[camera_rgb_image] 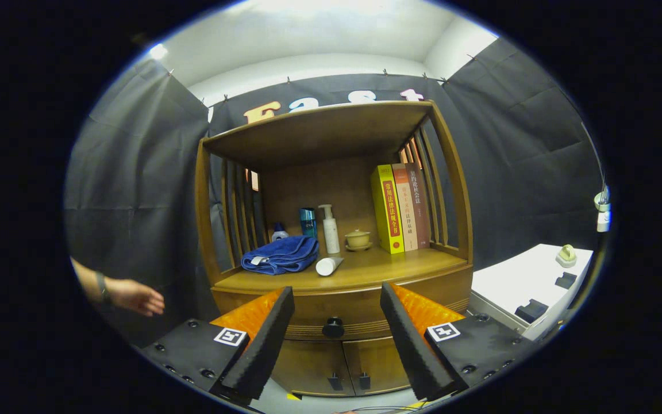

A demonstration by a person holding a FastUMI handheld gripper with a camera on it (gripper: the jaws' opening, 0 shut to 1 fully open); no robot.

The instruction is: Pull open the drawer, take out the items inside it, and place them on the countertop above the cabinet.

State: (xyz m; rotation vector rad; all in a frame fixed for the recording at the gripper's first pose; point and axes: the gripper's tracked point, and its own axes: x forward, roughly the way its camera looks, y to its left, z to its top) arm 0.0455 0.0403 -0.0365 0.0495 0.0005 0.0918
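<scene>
Drawer (342, 322) closed under cluttered countertop (400, 267); tool (337, 322) agape

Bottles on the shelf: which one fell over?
The white tube lies on its side beside the blue towel. The white pump bottle and blue bottle behind it stand upright. The open gripper is aimed at the drawer knob.

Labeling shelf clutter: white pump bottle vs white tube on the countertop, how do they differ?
The pump bottle stands upright near the back, beside the blue bottle; the tube lies on its side at the front, by the blue towel. The pump bottle has a dispenser head; the tube shows a flat round end. Both are white and rest on the countertop. The gripper is open, its fingers flanking the drawer knob of the closed drawer.
</scene>
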